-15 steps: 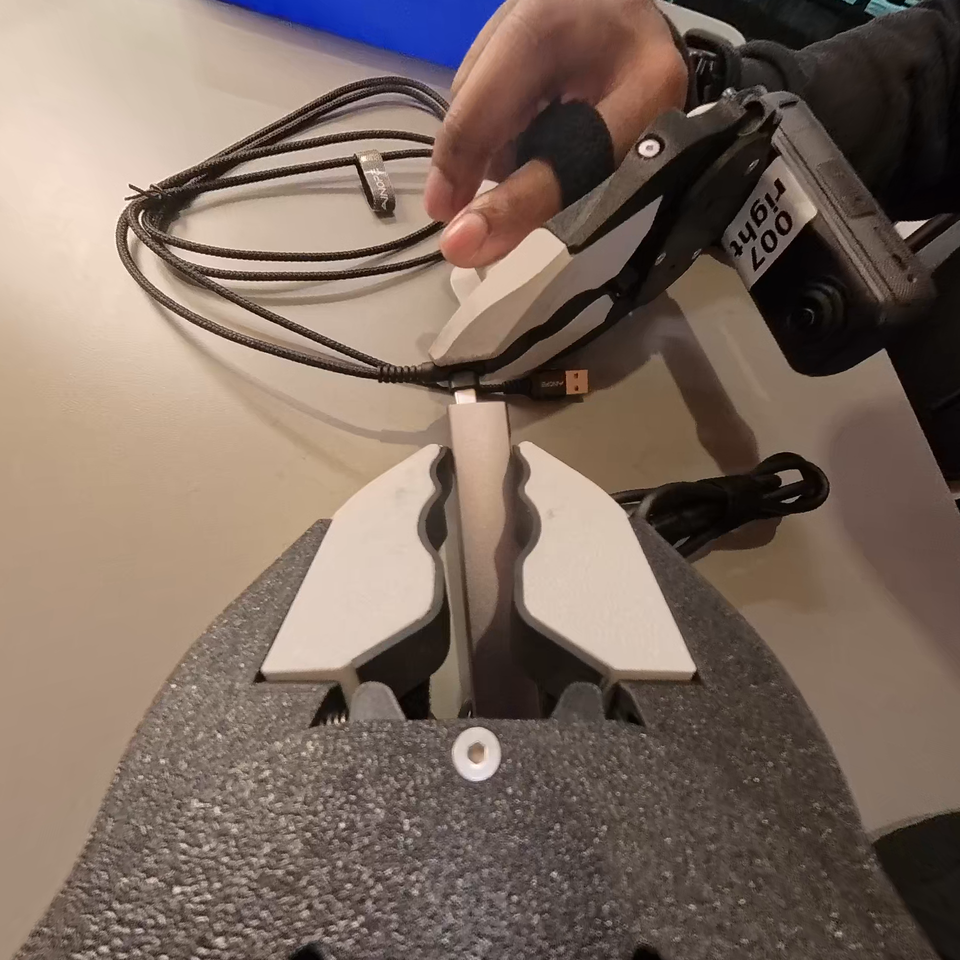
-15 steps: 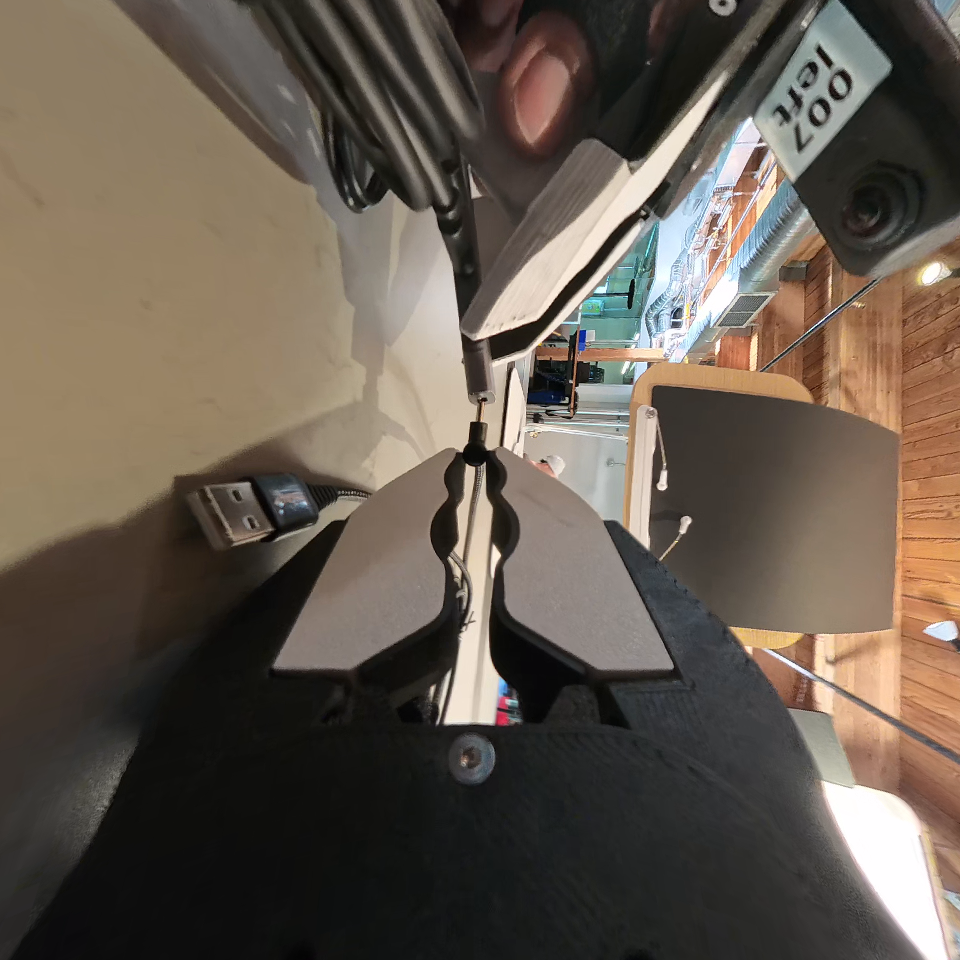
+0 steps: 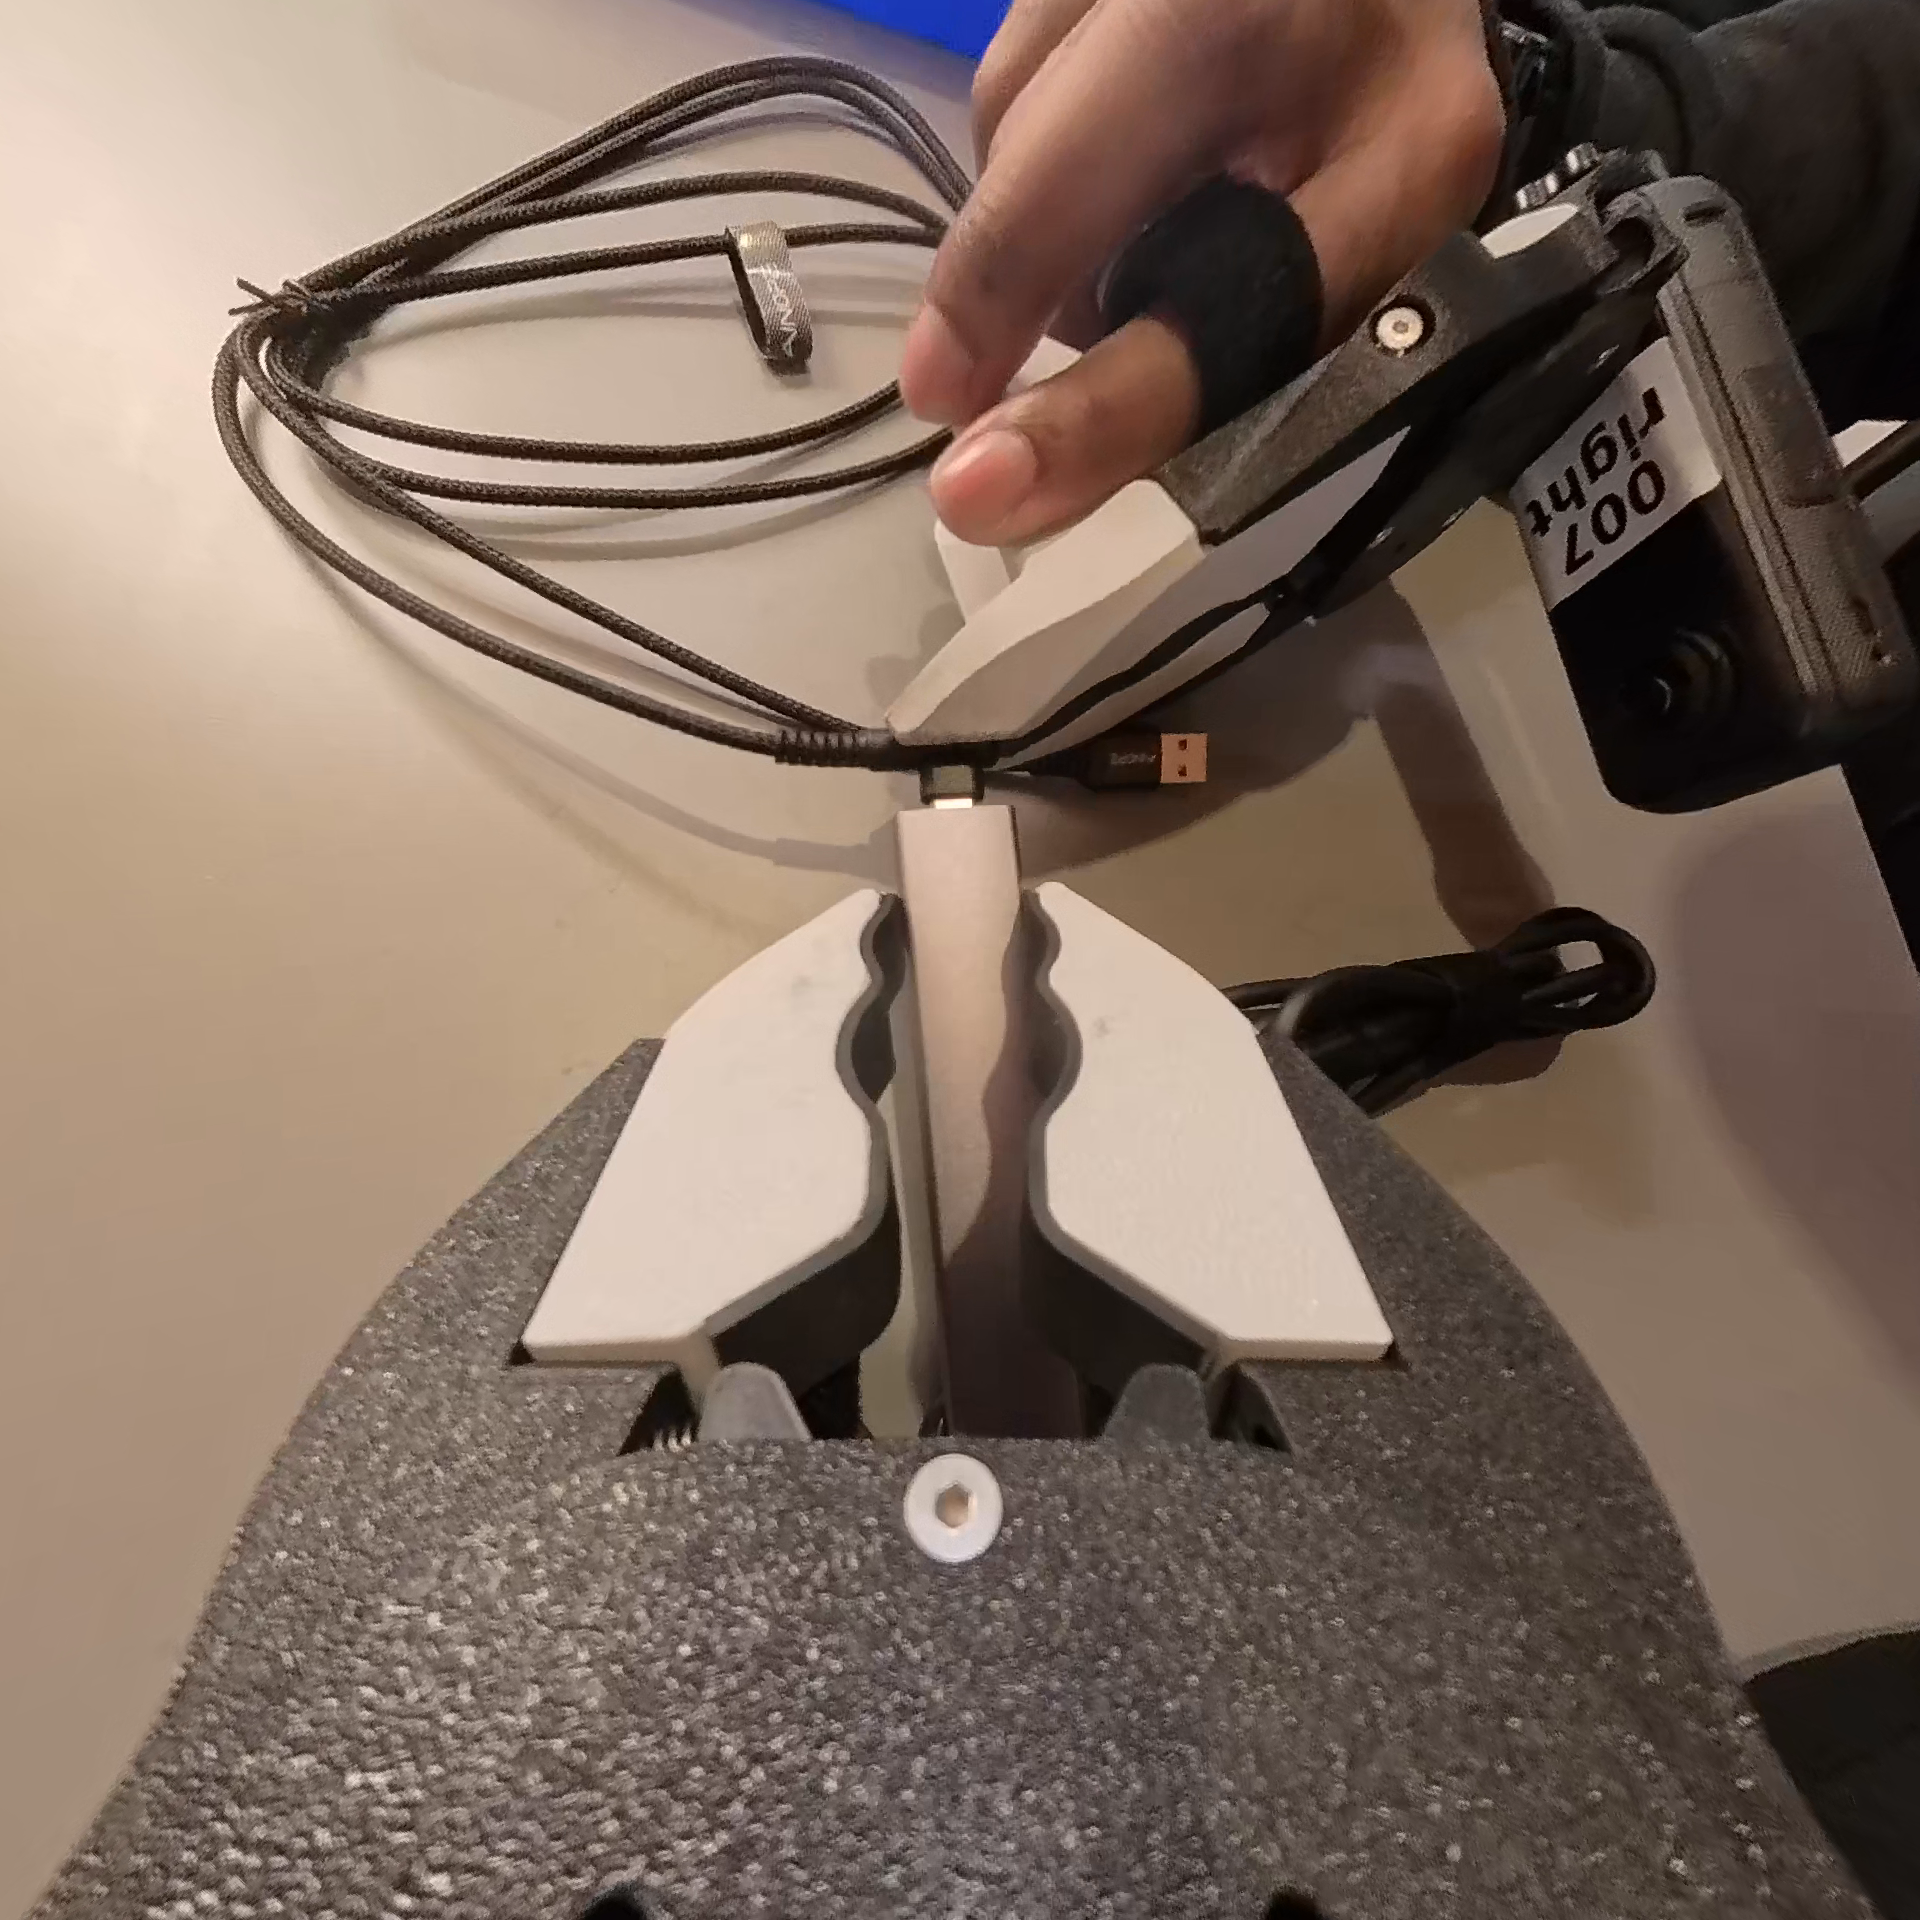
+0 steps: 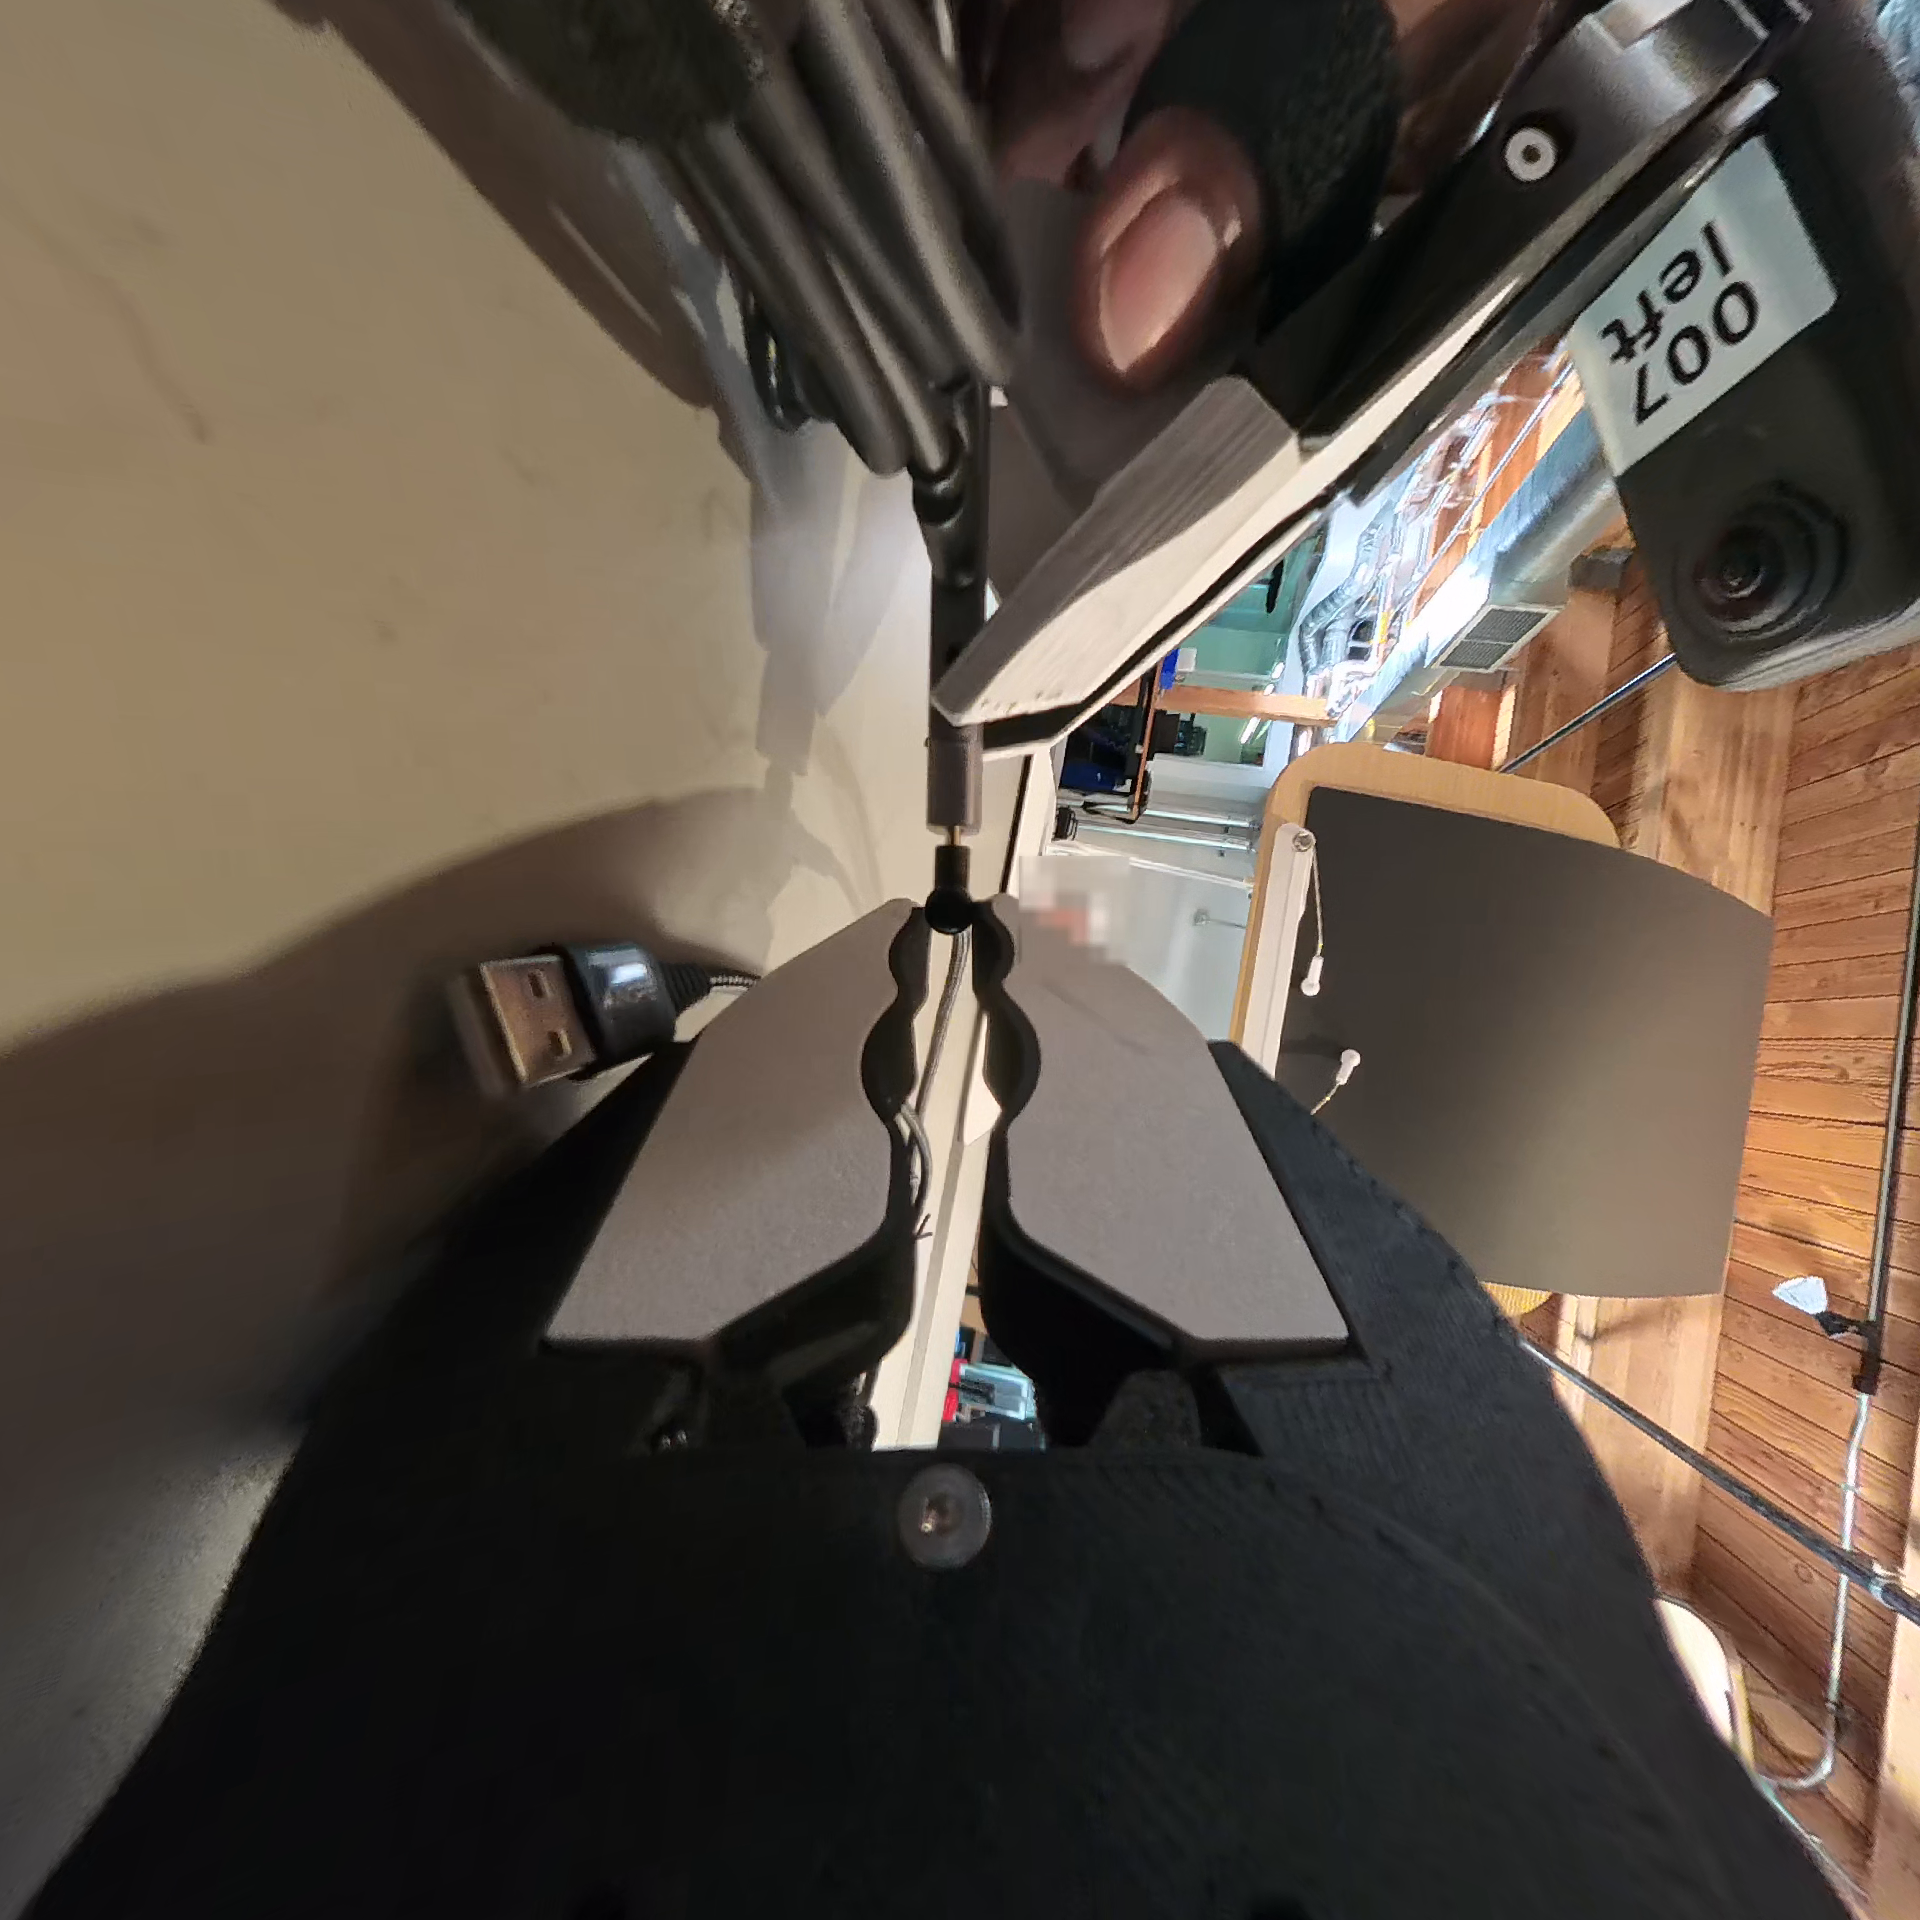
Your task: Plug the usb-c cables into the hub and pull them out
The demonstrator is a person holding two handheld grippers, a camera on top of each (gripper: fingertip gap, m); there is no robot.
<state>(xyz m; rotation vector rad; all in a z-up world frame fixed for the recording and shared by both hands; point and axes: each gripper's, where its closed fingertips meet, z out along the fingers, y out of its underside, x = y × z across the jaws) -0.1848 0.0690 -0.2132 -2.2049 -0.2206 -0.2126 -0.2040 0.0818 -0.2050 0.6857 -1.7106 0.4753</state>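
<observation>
My left gripper (image 3: pixel 956 906) is shut on the grey metal hub (image 3: pixel 961 1039), whose end points away from me. My right gripper (image 3: pixel 940 727) comes in from the upper right, shut on the dark usb-c plug (image 3: pixel 951 787) of a black braided cable (image 3: pixel 468 436). The plug's silver tip touches the hub's end; I cannot tell how deep it sits. In the right wrist view my right gripper (image 4: pixel 951 912) pinches the plug (image 4: pixel 951 906), with the hub's end (image 4: pixel 956 784) just beyond, held by the left gripper (image 4: pixel 1039 675).
The cable's USB-A plug (image 3: pixel 1169 774) lies beside the right gripper and shows in the right wrist view (image 4: pixel 530 1013). A strap (image 3: pixel 774 301) sits on the coil. A black cable bundle (image 3: pixel 1455 997) lies on the right of the beige table (image 3: pixel 312 935). A chair (image 4: pixel 1507 1091) stands beyond. Both grippers' tips are close together, under 4 cm apart.
The plug and hub end stay together with the thin metal tip showing. Both views have shifted slightly, and the fingers of the hand on the right gripper have lifted a little.
</observation>
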